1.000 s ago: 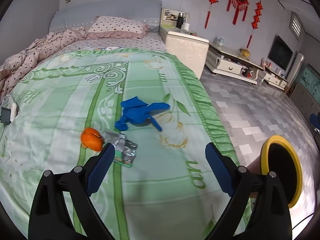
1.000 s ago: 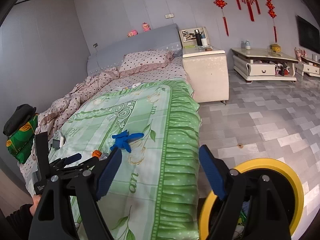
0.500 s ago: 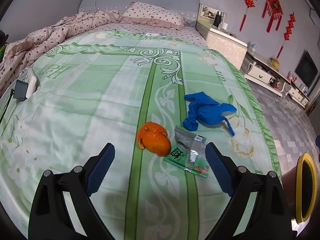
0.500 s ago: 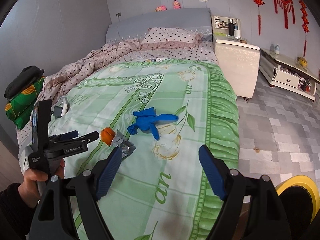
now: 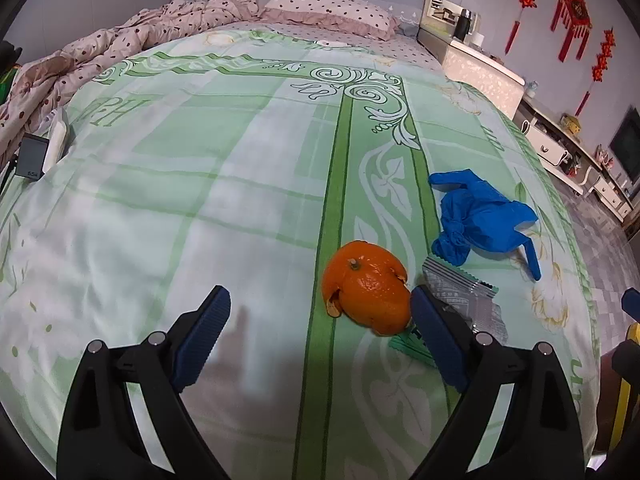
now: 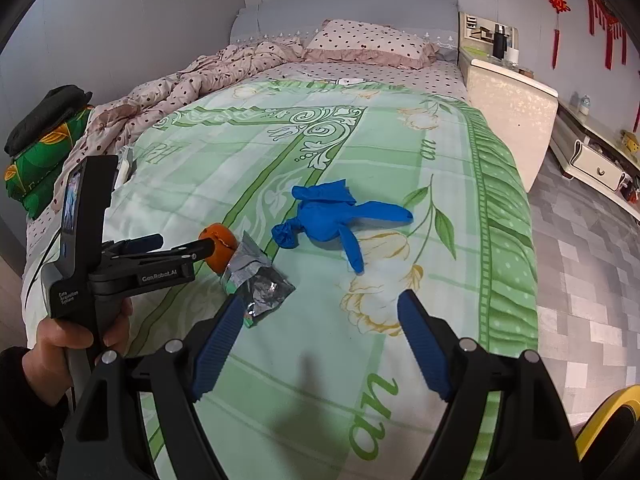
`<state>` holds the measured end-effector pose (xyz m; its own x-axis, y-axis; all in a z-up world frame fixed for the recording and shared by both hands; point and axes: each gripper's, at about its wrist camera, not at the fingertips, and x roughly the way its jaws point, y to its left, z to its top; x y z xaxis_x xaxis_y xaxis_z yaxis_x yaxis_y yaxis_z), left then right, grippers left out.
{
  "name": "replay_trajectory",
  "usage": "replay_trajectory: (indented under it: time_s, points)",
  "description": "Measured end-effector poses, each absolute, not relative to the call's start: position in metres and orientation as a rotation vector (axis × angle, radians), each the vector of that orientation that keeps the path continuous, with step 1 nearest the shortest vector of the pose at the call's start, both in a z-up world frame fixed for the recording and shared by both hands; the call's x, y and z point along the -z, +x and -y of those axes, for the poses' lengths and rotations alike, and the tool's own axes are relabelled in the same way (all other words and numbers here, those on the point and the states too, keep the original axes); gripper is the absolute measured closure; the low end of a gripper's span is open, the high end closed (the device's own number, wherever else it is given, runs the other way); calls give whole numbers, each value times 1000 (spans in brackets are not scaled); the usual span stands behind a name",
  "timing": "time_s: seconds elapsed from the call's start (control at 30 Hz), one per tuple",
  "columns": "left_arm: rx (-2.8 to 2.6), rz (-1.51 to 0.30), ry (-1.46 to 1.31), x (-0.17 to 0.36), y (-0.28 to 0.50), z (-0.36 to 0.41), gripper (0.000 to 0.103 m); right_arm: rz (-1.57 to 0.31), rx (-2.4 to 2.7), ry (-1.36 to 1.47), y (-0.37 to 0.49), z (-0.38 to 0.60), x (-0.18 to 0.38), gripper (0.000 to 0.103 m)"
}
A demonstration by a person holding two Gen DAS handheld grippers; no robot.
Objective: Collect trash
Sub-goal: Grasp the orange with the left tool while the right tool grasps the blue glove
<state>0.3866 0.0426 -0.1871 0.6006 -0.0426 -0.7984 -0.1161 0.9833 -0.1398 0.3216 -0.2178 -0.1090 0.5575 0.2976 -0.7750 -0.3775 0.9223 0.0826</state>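
An orange peel [image 5: 366,288] lies on the green bedspread [image 5: 240,184], with a silver-green snack wrapper [image 5: 466,300] just right of it and a blue glove [image 5: 482,216] beyond. My left gripper [image 5: 320,312] is open low over the bed, its right finger beside the peel. In the right wrist view the peel [image 6: 218,242], wrapper [image 6: 256,284] and glove [image 6: 328,220] lie ahead. My right gripper [image 6: 320,328] is open and empty above the bedspread. The left gripper [image 6: 180,248] shows there, its tips at the peel.
A yellow-rimmed bin [image 6: 608,420] stands on the tiled floor by the bed's right side. A pink quilt [image 5: 120,44] and pillow [image 5: 328,4] lie at the bed's head. A grey device [image 5: 32,156] lies at the left edge. A nightstand [image 6: 508,96] stands right.
Both grippers have swung left from the bin toward the bed and come closer. The left gripper now sits low beside the orange peel. Both stay open.
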Motion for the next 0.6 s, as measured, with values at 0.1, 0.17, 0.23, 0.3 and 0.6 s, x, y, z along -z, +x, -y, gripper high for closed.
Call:
replay_trajectory:
  time_s: [0.1,0.17,0.23,0.3,0.6]
  points:
    - [-42,-928,-196,193,393,-47,17,-902,-422,-121,326,207,118,27]
    - [-32,-927,-211,195,396,-49,20,-903,-431,-149,328,199,124,27]
    - [-19,-926,-219,195,400,-49,28,-898,-442,-174,329,191,129,27]
    - [-1,-925,-230,196,403,-50,37,-895,-456,-197,331,184,135,25]
    - [82,-919,-319,201,409,-57,69,-840,-490,-312,341,159,149,13]
